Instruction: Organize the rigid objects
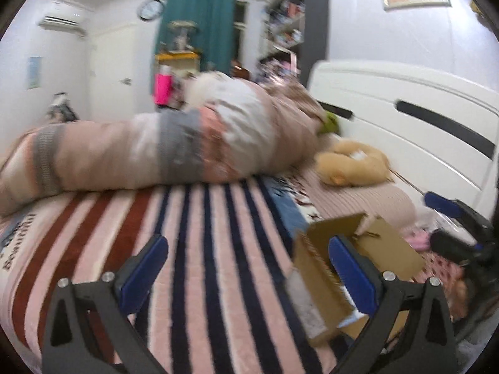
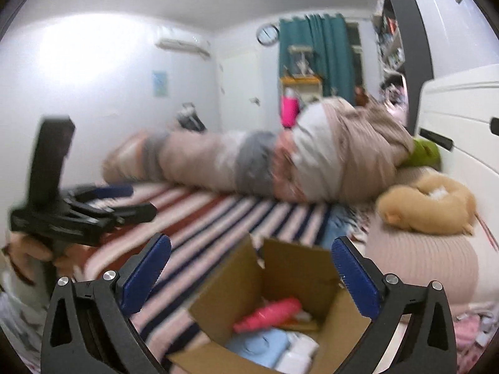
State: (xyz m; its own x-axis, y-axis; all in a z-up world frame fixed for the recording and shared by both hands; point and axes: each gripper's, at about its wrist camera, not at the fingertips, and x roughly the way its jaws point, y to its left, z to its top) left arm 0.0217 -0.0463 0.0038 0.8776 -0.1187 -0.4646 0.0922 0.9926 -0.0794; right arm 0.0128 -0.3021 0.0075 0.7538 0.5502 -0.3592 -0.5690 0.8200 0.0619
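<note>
Both of my tongs hang above the bed with nothing between their blue pads. My left gripper (image 1: pixel 246 268) is spread wide over the striped blanket (image 1: pixel 199 224), its right finger (image 1: pixel 351 272) crossing in front of the near wall of the cardboard box (image 1: pixel 324 283), though I cannot tell whether it touches the card. My right gripper (image 2: pixel 251 268) is released too, its fingers apart and held over the open box (image 2: pixel 280 283), which sits on the blanket (image 2: pixel 218 218) with its flaps standing up. Inside the box I can see a pink thing (image 2: pixel 268 313) lying across the middle, a pale blue thing (image 2: pixel 259 344) under it toward the near wall, and something white (image 2: pixel 301 349) just beside the blue one; the blur keeps me from saying more about what they are. From the right wrist camera my left gripper (image 2: pixel 137 201) shows at the left edge, held in my hand (image 2: pixel 34 247), well apart from the box. Behind the blanket a rolled duvet (image 1: pixel 162 146) lies along the bed, and near the white headboard (image 1: pixel 414 118) a tan plush toy (image 1: pixel 352 163) rests on a pink ribbed pillow (image 2: pixel 421 261). A green thing (image 2: pixel 424 154) pokes out between the duvet and the headboard. Farther back stand a teal curtain (image 1: pixel 199 28), a wall clock (image 1: pixel 151 9) and a bright pink bottle (image 1: pixel 162 88).
</note>
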